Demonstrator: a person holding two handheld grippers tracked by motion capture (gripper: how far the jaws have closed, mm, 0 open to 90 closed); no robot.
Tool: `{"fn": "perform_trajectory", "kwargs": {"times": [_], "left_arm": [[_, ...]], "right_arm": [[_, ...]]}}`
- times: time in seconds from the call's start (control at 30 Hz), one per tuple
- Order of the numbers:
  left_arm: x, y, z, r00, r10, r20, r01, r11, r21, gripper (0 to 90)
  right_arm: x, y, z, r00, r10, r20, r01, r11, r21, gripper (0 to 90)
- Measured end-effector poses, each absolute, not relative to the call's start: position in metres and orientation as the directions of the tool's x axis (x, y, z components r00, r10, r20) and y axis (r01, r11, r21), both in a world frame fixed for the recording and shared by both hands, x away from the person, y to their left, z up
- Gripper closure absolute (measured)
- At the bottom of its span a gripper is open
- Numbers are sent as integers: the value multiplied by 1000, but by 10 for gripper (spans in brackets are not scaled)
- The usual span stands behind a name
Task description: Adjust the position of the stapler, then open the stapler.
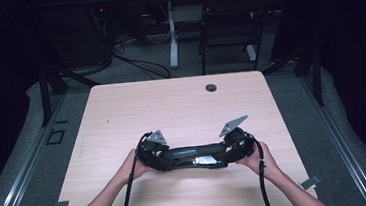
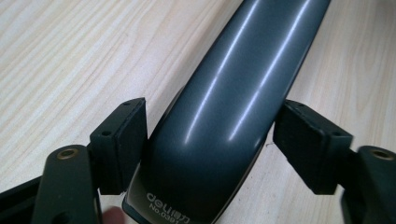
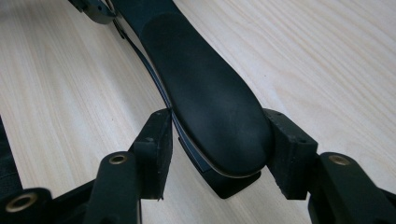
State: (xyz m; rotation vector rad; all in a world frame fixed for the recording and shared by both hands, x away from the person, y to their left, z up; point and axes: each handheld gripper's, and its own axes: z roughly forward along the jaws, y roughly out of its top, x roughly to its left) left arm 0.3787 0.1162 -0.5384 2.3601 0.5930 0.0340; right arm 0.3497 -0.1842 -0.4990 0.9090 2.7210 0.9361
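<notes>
A long black stapler (image 1: 190, 155) lies crosswise near the front of the wooden table (image 1: 171, 104). My left gripper (image 1: 161, 155) holds its left end and my right gripper (image 1: 231, 150) its right end, each in a hand. In the left gripper view the glossy grey arm of the stapler (image 2: 233, 70), printed with a brand mark, sits between the pads of my left gripper (image 2: 212, 121), which touch its sides. In the right gripper view the matte rounded end of the stapler (image 3: 196, 79) is clamped between the pads of my right gripper (image 3: 219, 135).
A round cable hole (image 1: 211, 87) sits near the table's far edge. Behind the table stand a dark chair (image 1: 229, 23) and a white desk leg (image 1: 172, 38) among floor cables. Part of the other gripper (image 3: 95, 9) shows at the top of the right gripper view.
</notes>
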Motion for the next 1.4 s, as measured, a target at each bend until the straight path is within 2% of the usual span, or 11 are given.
{"fn": "perform_trajectory", "kwargs": {"times": [0.13,0.17,0.33,0.5,0.57,0.97,1.1,1.23,1.3,1.33,1.4], "left_arm": [[378,118,-536,887,448,-117,414,-654,633,143],[378,121,-534,879,462,-119,421,-633,650,141],[378,135,-525,852,509,-123,438,-564,700,80],[376,141,-516,831,543,-122,444,-515,733,27],[376,140,-515,829,544,-127,445,-505,740,1],[363,119,-504,849,516,-116,409,-502,762,0],[352,109,-499,865,495,-89,375,-518,769,0],[338,101,-492,870,488,-67,352,-520,778,3],[335,99,-490,872,486,-59,342,-517,785,45],[328,96,-486,878,476,-49,319,-507,801,79],[323,92,-483,886,462,-46,303,-500,811,125]], "right_arm": [[349,-184,-499,-803,591,75,511,618,597,420],[349,-185,-499,-797,599,79,522,615,591,336],[346,-194,-498,-788,612,75,527,606,596,203],[342,-202,-494,-780,623,54,522,601,605,145],[342,-204,-494,-779,624,53,523,602,604,140],[335,-203,-495,-780,624,38,522,617,589,105],[334,-203,-493,-776,630,32,522,613,593,108],[333,-204,-492,-773,633,23,521,614,593,146],[333,-204,-492,-771,636,20,523,616,589,155],[332,-205,-493,-772,635,25,525,615,588,208],[331,-207,-492,-771,637,23,527,616,586,226]]}}
